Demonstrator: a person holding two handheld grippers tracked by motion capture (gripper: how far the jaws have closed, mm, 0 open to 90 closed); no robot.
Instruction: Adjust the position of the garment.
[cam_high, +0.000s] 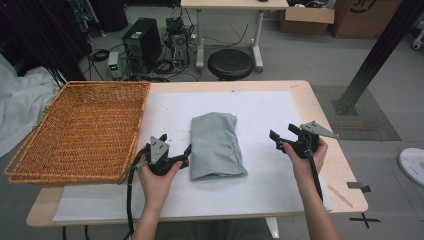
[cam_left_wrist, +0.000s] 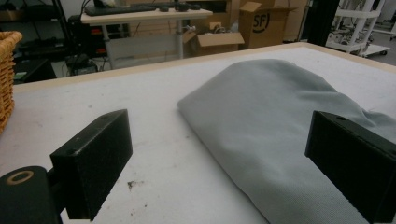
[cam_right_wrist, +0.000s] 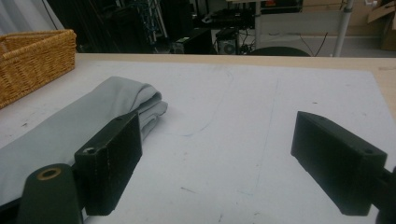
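Folded grey cloth (cam_high: 217, 146): frame centre, long axis toward the desk's far edge.
Left claw (cam_high: 176, 150): wide, empty, just beside cloth; nearer.
Right claw (cam_high: 276, 140): wide, empty, apart.

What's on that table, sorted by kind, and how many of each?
Folded grey cloth: 1
Wicker basket: 1
White mat: 1
Hand-held grippers, left gripper and right gripper, both open: 2
Total: 5

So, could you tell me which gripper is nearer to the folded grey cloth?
Left. The left gripper is right at the cloth's edge; the right gripper is further off.
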